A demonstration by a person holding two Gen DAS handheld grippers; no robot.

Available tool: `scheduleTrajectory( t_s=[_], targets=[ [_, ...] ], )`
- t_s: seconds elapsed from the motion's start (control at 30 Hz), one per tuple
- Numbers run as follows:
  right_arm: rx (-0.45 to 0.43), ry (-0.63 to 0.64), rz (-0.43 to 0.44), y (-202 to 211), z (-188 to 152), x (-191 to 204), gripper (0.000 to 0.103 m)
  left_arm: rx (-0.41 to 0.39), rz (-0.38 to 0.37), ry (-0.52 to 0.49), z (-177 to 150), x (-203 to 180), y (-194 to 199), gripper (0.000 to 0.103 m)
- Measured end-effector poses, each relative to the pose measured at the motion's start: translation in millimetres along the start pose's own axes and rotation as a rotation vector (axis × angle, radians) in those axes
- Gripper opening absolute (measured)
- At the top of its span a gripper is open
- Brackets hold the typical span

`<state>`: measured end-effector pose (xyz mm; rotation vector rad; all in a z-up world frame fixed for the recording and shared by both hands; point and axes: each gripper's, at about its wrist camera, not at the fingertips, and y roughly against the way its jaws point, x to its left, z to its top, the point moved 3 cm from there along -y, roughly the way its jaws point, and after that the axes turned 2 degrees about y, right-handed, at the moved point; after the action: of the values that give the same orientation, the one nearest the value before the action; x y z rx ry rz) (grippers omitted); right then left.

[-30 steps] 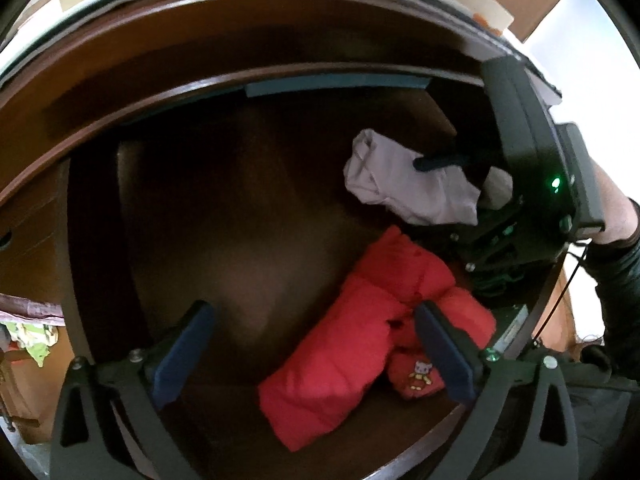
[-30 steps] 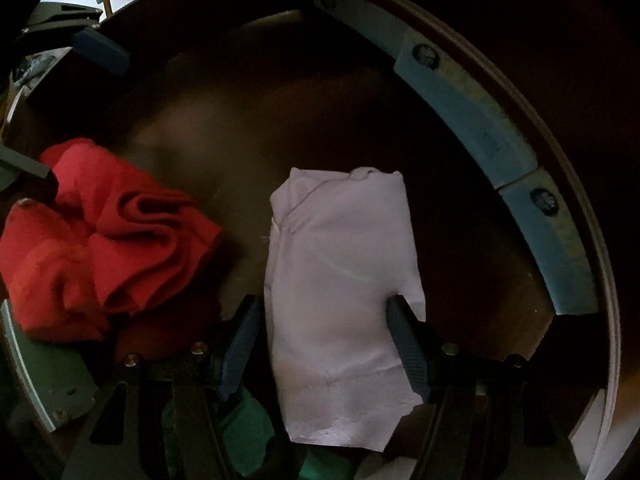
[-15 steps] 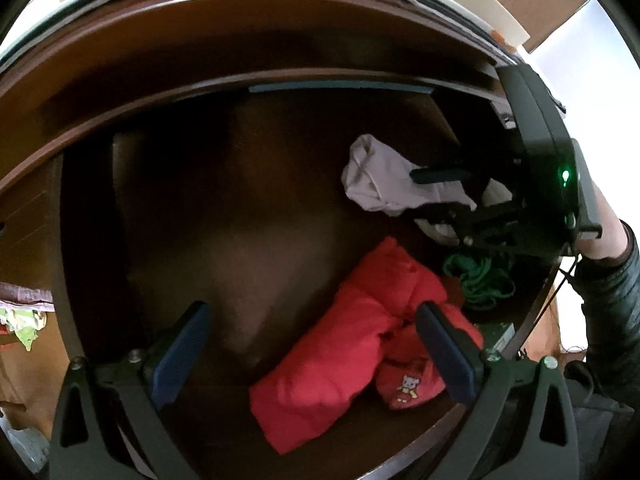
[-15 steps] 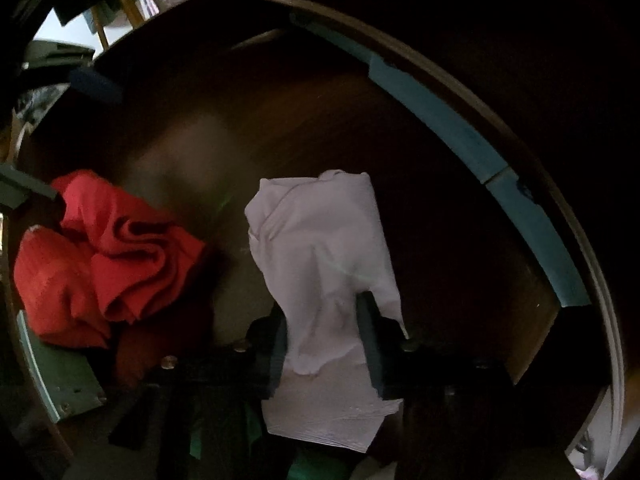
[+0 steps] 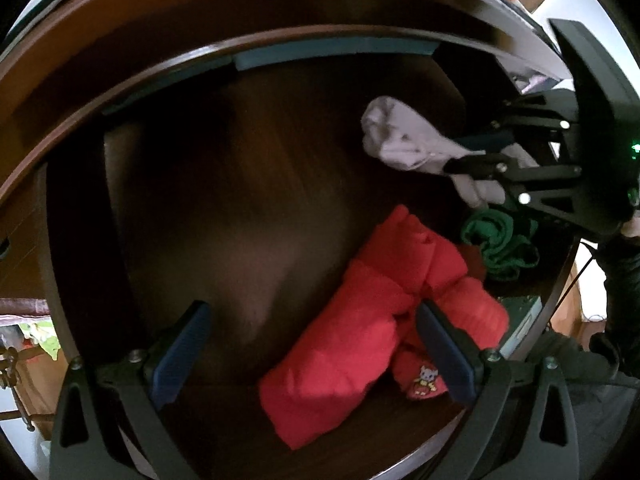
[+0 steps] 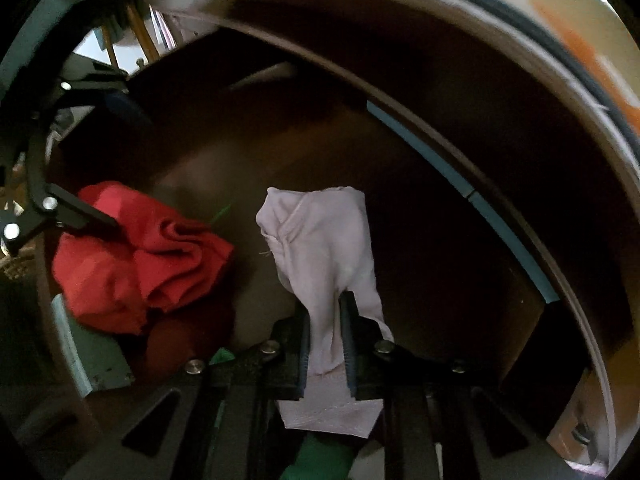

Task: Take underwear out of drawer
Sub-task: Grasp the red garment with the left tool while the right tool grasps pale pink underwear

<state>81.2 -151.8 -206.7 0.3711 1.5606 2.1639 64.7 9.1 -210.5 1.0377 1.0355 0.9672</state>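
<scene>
Right claw [image 6: 326, 316]: jaws closing, with the pale lilac underwear [image 6: 324, 248] pinched between the blue pads at the 6 o'clock edge of the right wrist view.
Underwear: bunched cloth is seen fanning out above the pads toward 12 o'clock, with a hemmed flap hanging below them; in the left wrist view the same garment [image 5: 404, 142] is seen at 2 o'clock, gripped by the right claw [image 5: 476, 154].
Left claw [image 5: 316, 344]: jaws spread wide with nothing between the pads; its right pad is seen over the red cloth.
Red clothes: a folded red bundle [image 5: 380, 320] is seen at 5 o'clock in the left wrist view, with a small cartoon print near its lower end; at 9 o'clock in the right wrist view [image 6: 140, 260].
Green cloth [image 5: 500, 240]: a crumpled piece lies at 3 o'clock, just beside the red bundle, below the right claw.
Drawer [image 5: 240, 200]: a dark brown wooden floor is seen beneath all garments; most of it is bare.
Person: a dark sleeve [image 5: 624, 264] is visible at the 3 o'clock edge.
</scene>
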Motion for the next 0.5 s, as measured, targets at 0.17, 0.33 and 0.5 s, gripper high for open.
scheduleTrajectory(
  t_s=[0.17, 0.33, 0.5],
  targets=[
    [-0.028, -0.025, 0.002, 4.8, -5.7, -10.5, 0.016, 0.027, -0.008, -0.004, 0.4, -1.8, -4.9, 0.102],
    [-0.029, -0.029, 0.008, 5.0, -2.3, 0.2, 0.016, 0.062, 0.040, -0.027, 5.1, -6.2, -11.2, 0.092],
    [-0.029, -0.032, 0.009, 10.4, -2.7, 2.5, 0.016, 0.110, 0.063, -0.064, 4.9, -7.3, -16.8, 0.093]
  ],
)
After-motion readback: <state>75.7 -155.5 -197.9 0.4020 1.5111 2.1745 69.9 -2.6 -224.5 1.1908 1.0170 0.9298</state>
